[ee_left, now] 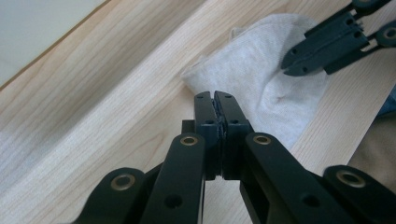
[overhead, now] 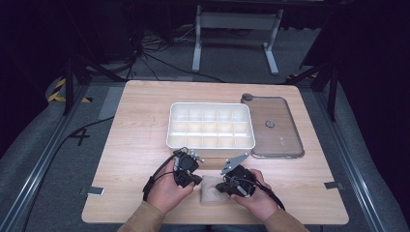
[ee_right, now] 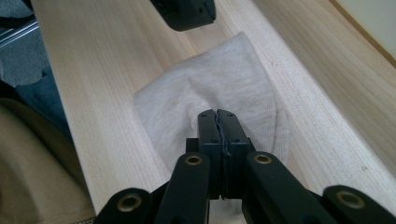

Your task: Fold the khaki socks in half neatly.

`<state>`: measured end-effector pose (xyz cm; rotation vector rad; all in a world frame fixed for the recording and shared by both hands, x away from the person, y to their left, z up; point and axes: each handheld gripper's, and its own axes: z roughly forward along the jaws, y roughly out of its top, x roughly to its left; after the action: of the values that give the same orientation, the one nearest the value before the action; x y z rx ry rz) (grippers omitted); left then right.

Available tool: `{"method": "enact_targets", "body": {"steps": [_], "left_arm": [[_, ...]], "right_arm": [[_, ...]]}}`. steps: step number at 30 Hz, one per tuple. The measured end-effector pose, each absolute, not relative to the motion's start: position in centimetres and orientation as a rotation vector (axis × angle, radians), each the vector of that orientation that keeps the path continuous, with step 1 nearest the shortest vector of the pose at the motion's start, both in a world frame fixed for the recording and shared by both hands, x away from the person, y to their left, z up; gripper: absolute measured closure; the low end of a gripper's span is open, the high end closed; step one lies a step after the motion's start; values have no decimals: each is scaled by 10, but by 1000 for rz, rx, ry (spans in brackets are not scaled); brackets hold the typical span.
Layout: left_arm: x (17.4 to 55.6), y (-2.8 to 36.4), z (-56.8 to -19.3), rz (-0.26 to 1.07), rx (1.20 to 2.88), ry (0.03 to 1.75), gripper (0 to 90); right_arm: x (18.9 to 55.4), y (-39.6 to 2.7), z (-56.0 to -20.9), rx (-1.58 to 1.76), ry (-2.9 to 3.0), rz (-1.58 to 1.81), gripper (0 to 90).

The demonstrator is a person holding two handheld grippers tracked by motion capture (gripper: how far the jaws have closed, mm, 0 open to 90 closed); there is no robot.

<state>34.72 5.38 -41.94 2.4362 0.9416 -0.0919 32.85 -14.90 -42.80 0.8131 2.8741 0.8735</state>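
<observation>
Table [overhead: 135, 145]: light wood
Cloth [overhead: 211, 191]: between both tongs
Left tongs [ee_left: 215, 95]: jaws closed, at cloth edge
Right tongs [ee_right: 217, 114]: jaws closed over cloth

Wooden table [overhead: 135, 145], white divided tray [overhead: 211, 125], clear lid [overhead: 276, 126], pale cloth [overhead: 212, 189]

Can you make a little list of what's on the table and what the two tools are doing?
table: light wood
box: white, many compartments, looks empty
lid: clear, right of the box
cloth: pale grey, at the near edge, between both tools
left tool: jaws together, tip at the cloth's edge
right tool: jaws together, over the cloth
</observation>
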Motion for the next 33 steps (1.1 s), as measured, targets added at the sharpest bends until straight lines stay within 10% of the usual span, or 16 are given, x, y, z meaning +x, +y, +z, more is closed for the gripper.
{"method": "enact_targets", "body": {"steps": [33], "left_arm": [[349,50,-445,-161,2469,912,832]], "right_arm": [[335,-154,-441,816,2819,892,900]]}}
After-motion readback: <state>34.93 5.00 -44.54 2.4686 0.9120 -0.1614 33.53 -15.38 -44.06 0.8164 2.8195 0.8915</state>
